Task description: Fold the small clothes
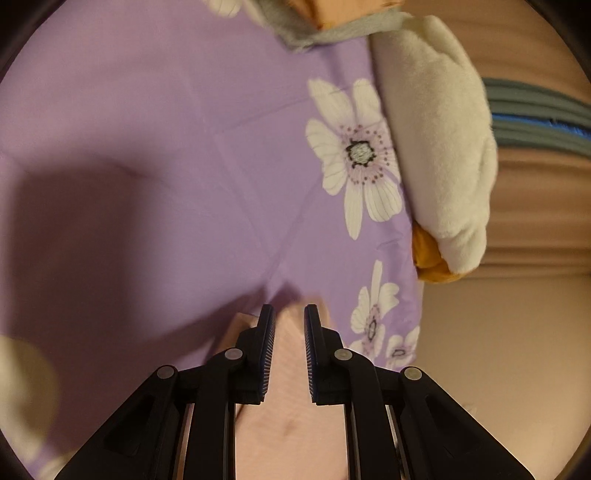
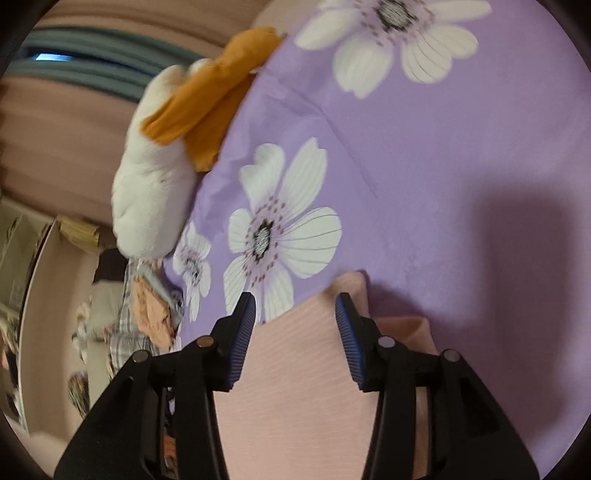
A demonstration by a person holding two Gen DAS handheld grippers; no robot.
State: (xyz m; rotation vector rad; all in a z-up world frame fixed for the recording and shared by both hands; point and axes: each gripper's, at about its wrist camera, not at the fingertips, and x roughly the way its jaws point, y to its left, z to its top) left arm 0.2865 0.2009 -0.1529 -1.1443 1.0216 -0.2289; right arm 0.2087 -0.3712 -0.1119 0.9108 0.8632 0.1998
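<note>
A pale pink ribbed garment (image 2: 295,369) is seen lying on a bed covered by a lilac sheet printed with large white flowers (image 2: 424,166). In the right wrist view the right gripper (image 2: 295,310) is held over the garment with its jaws set wide apart — the pink cloth fills the space between the blue-padded fingers (image 2: 347,321), and a folded layer of it shows just beyond the right finger. Whether the pads touch the cloth cannot be told.

In the left wrist view the left gripper (image 1: 289,317) is seen with its jaws nearly together, a narrow strip of the same pink garment (image 1: 291,387) lying between them; a firm clamp on it cannot be confirmed.

A white plush toy with orange parts (image 1: 443,140) is propped along the edge of the bed, against the sheet. At the far edge in the left view a grey fabric band (image 1: 332,31) is visible — blurred. Beyond the bed edge in the right view, a heap of mixed clothes (image 2: 147,317) is seen.
</note>
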